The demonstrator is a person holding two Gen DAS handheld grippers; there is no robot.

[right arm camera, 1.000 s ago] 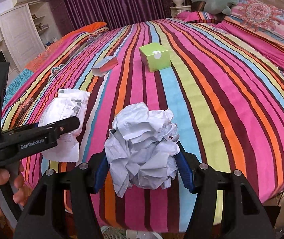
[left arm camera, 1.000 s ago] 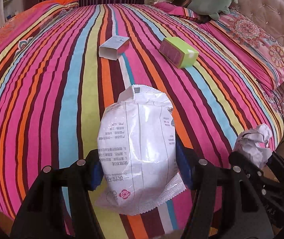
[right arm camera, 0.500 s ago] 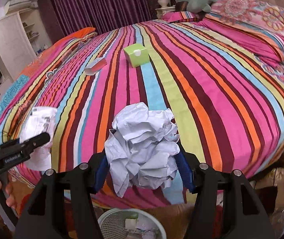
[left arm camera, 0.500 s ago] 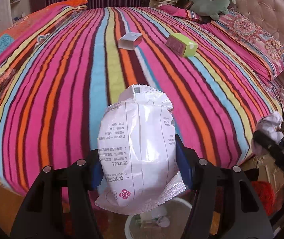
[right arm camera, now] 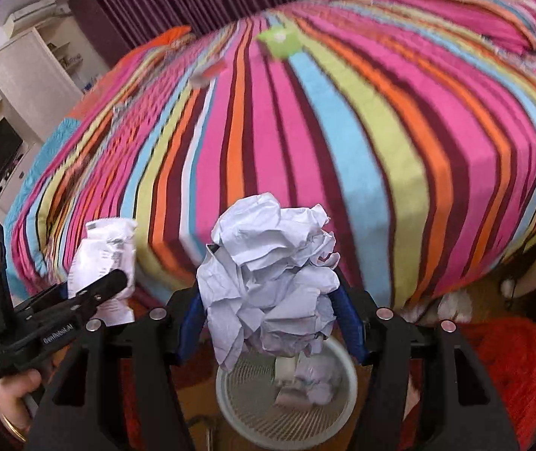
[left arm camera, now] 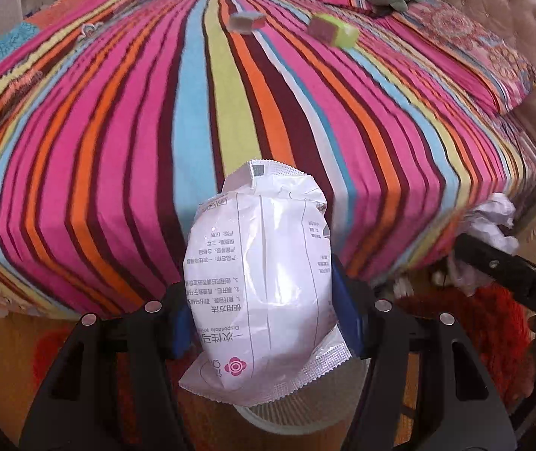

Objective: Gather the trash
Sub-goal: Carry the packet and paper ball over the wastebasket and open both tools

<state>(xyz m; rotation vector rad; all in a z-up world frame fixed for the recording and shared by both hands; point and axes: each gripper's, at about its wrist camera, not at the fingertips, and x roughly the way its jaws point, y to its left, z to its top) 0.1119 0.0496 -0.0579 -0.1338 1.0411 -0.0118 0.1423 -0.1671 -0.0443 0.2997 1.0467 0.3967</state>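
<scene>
My left gripper [left arm camera: 266,312] is shut on a white plastic wrapper [left arm camera: 260,282] with printed text, held off the foot of the bed above a white mesh waste bin [left arm camera: 298,419]. My right gripper [right arm camera: 271,308] is shut on a crumpled white paper ball [right arm camera: 268,274], directly over the same bin [right arm camera: 245,402], which holds some paper scraps. The left gripper with the wrapper [right arm camera: 106,259] shows at the left in the right wrist view; the paper ball [left arm camera: 491,221] shows at the right in the left wrist view.
A striped bed [left arm camera: 230,112] fills the view. A green box [left arm camera: 332,32] and a small grey box [left arm camera: 247,20] lie far up on it. A red rug [right arm camera: 508,368] lies on the floor by the bin. Pillows and a plush toy are at the headboard.
Both grippers have pulled back off the bed and past its foot edge with their trash. The bin has come into view below them.
</scene>
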